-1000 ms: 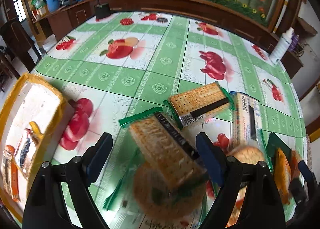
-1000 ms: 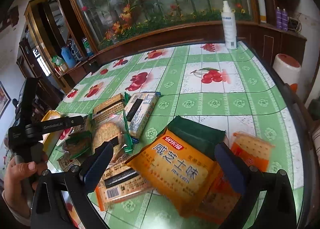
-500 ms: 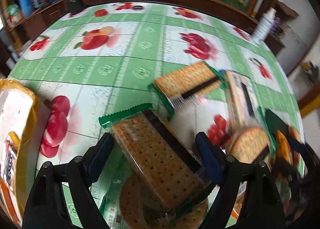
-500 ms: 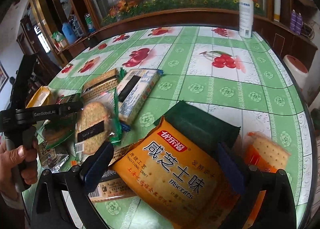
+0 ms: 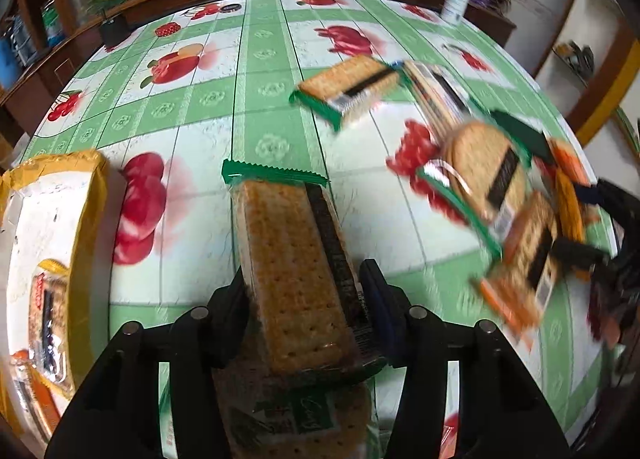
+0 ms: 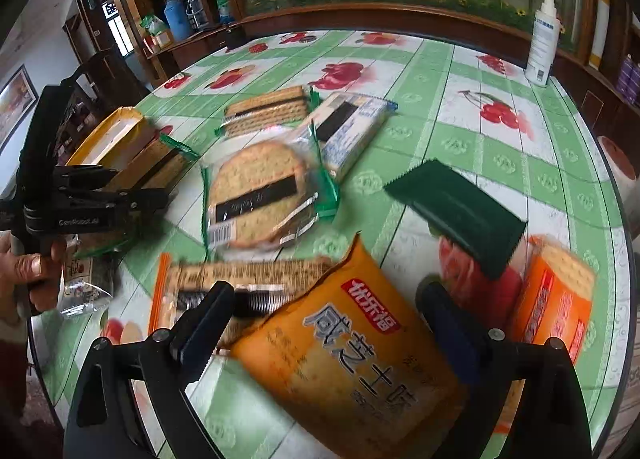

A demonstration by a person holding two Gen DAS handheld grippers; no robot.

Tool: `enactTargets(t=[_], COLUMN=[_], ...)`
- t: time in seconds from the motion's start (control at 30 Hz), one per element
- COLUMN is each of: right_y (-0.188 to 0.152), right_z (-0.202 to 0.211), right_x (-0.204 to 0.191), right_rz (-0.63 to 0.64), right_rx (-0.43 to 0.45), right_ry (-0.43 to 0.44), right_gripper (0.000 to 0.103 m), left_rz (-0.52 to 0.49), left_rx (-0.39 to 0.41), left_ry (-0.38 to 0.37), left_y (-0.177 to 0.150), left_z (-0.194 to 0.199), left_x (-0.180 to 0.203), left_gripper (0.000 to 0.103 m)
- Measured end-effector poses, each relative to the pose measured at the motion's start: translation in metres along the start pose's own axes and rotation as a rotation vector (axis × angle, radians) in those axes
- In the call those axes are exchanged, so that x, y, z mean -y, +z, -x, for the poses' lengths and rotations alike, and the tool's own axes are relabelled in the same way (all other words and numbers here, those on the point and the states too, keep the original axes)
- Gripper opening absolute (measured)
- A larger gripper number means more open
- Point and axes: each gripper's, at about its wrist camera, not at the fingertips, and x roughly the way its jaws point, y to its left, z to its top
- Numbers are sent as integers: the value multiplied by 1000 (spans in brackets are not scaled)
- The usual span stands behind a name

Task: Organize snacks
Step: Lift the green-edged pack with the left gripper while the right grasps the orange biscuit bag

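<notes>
left gripper (image 5: 304, 291) clamping cracker pack (image 5: 294, 271), level

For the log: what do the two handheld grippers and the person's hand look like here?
Both grippers are black. The left gripper and right gripper each have two black arms with round silver screw heads, ending in dark blue pads on the jaws. Seen from the right wrist, the left one's body carries white lettering. A bare hand grips its handle. No cables show.
</notes>
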Motion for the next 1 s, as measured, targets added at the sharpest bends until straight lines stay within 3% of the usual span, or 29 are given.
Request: enactTargets(t=[0.2, 0.27, 0.3, 0.33, 0.7, 0.77, 0.93, 1.0], right_y=[-10, -12, -14, -16, -41, -44, -60, -67], right_z=[7, 9, 10, 11, 31, 32, 25, 27], right_x=[8, 11, 13, 14, -11, -14, -29, -32], right_rz=[-32, -52, -65, -67, 86, 95, 142, 125], right_rx=[0, 0, 2, 2, -23, -51, -136, -136], right_ry=[43, 43, 48, 53, -9, 11, -40, -29], right_gripper=[96, 96, 96, 96, 103, 103, 103, 98], left_rz=[-3, -11, -11, -7, -24, -26, -31, -34], left_rx=[-54, -64, -67, -70, -77, -78, -70, -56], left_ry=[-3, 21, 36, 42, 18, 14, 2, -6], left_y=[3, 6, 7, 7, 1, 0, -2, -3], left_z=[-1, -5, -7, -8, -4, -3, -1, 0], left_x=[-3, 0, 1, 1, 3, 3, 2, 2], left_gripper=[53, 58, 67, 70, 69, 69, 69, 61])
